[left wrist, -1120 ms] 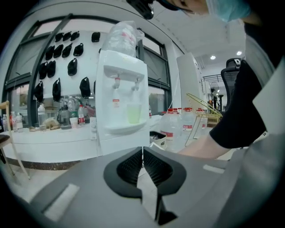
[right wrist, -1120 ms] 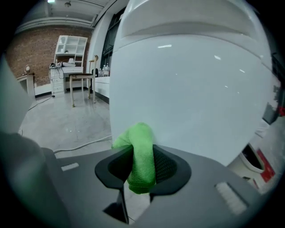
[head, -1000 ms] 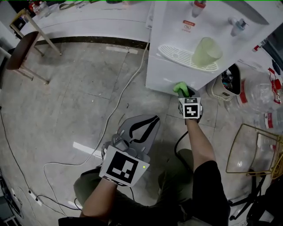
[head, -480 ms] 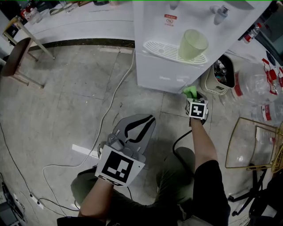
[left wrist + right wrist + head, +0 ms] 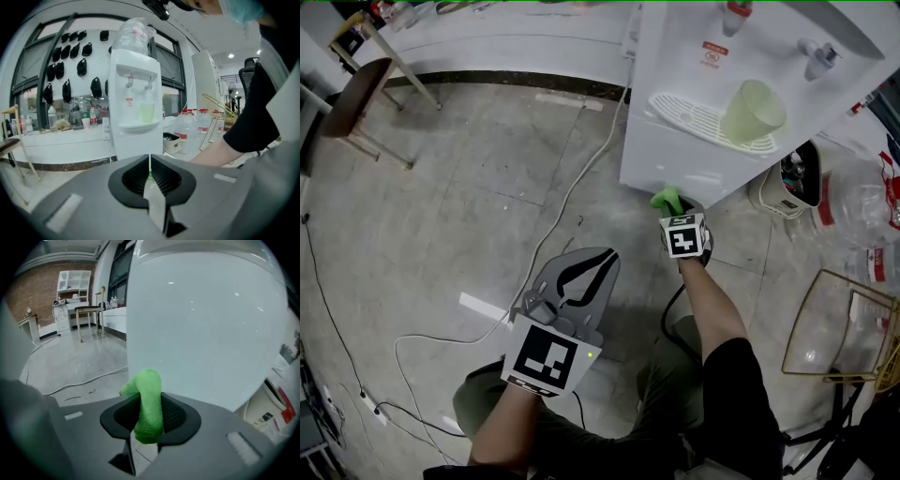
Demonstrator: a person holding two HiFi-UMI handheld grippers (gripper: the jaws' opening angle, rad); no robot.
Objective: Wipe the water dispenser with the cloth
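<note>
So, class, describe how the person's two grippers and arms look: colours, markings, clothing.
The left gripper is a grey shell with black ribbed pads and carries a white cube with a black square marker. The right gripper has a matching cube. The right arm wears a short black sleeve.

Cup on dispenser tray. Cloth in right gripper, touching dispenser's lower front. Left gripper well apart, lower left. Bin right of dispenser. Stool far left. Cable on floor.
</note>
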